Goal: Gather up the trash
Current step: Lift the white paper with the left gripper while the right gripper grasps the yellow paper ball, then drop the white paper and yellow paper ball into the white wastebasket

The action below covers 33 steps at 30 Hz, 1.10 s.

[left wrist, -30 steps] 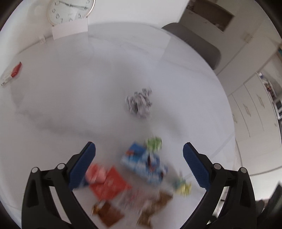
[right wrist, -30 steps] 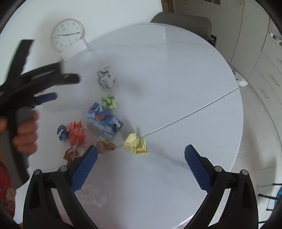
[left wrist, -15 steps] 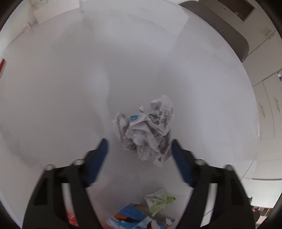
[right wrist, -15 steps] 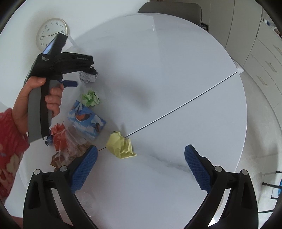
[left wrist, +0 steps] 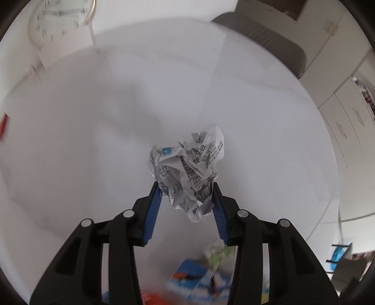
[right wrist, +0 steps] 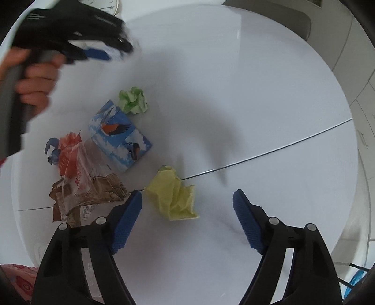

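On the worktop (right wrist: 257, 105), a paper ball (right wrist: 172, 193) lies between the fingers of the right claw (right wrist: 187, 206), nearer its left finger and touching neither; the jaws are closing. Left of it sits a heap of wrappers (right wrist: 79, 187), behind that a carton (right wrist: 119, 136), and just behind the carton a second paper ball (right wrist: 133, 101). Farther back, a wad of printed paper (left wrist: 187, 173) sits between the closing fingers of the left claw (left wrist: 186, 190). A clock (left wrist: 58, 18) stands behind the worktop.

paper ball (left wrist: 187, 171) white, black print | wad (right wrist: 172, 193) yellow | wad (right wrist: 133, 101) green | box (right wrist: 119, 136) blue-white, bird pattern
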{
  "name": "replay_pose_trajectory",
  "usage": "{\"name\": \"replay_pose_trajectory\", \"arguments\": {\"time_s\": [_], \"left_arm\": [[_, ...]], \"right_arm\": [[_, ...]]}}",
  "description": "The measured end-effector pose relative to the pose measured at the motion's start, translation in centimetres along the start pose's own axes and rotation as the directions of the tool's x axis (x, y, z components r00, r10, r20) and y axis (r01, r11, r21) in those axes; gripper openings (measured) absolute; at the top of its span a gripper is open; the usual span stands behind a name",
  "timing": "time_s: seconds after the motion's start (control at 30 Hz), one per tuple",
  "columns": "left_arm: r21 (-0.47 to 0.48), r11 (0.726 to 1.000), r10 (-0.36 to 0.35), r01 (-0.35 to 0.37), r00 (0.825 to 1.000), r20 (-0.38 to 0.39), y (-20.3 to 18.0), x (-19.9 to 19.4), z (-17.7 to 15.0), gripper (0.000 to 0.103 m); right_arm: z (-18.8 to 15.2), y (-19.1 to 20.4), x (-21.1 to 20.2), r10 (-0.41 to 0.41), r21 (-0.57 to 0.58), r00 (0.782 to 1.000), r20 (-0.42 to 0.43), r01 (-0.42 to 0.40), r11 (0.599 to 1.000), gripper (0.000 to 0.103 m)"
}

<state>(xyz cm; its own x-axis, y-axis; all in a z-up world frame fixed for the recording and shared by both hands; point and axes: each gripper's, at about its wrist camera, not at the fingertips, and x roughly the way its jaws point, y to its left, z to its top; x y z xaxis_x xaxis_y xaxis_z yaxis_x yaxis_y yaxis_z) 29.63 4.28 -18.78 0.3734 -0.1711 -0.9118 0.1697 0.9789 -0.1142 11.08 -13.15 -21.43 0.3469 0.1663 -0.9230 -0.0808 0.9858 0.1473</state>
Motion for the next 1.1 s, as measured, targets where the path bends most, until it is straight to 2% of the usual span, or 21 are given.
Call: {"name": "replay_pose_trajectory", "arguments": {"time_s": [0.07, 0.13, 0.17, 0.3, 0.47, 0.6, 0.73, 0.97, 1.1], "left_arm": [[0.012, 1.0, -0.001, 0.001, 1.0, 0.031, 0.2, -2.1, -0.7, 0.042], [0.012, 1.0, -0.012, 0.012, 0.998, 0.053, 0.4, -4.0, -1.6, 0.042], [0.014, 1.0, -0.019, 0.018, 0.998, 0.063, 0.5, -5.1, -2.3, 0.042], [0.031, 0.999, -0.012, 0.01, 0.996, 0.088, 0.4, -7.7, -4.6, 0.042], [0.07, 0.998, -0.008, 0.0, 0.994, 0.113, -0.1, -11.6, -6.8, 0.042], [0.088, 0.994, -0.066, 0.058, 0.993, 0.096, -1.3, -14.0, -9.2, 0.042], [0.136, 0.981, -0.144, 0.135, 0.988, 0.061, -3.9, -15.6, -12.0, 0.042], [0.282, 0.937, -0.207, 0.206, 0.978, -0.026, -10.9, -16.7, -18.2, 0.042], [0.376, 0.896, -0.229, 0.237, 0.971, -0.067, -14.8, -16.8, -20.8, 0.042]], "right_arm": [[0.0, 0.3, 0.4, -0.015, -0.019, 1.0, -0.009, 0.015, 1.0, 0.076], [0.1, 0.5, 0.8, -0.009, -0.023, 1.0, -0.018, 0.008, 1.0, 0.064], [0.2, 0.6, 0.9, -0.006, -0.023, 1.0, -0.016, 0.006, 1.0, 0.063], [0.8, 0.7, 1.2, -0.014, -0.033, 1.0, -0.009, 0.014, 0.999, 0.036], [0.5, 0.0, -0.1, 0.007, 0.011, 1.0, 0.026, -0.007, 1.0, 0.036], [-1.0, -0.7, -2.8, 0.02, 0.055, 0.998, 0.067, -0.024, 0.998, 0.036], [-4.1, -2.0, -6.8, 0.003, 0.088, 0.994, 0.107, -0.012, 0.996, 0.036], [-10.8, -5.5, -12.9, -0.057, 0.16, 0.99, 0.126, 0.036, 0.987, 0.036], [-14.5, -6.5, -14.6, -0.095, 0.197, 0.988, 0.119, 0.07, 0.978, 0.037]]}}
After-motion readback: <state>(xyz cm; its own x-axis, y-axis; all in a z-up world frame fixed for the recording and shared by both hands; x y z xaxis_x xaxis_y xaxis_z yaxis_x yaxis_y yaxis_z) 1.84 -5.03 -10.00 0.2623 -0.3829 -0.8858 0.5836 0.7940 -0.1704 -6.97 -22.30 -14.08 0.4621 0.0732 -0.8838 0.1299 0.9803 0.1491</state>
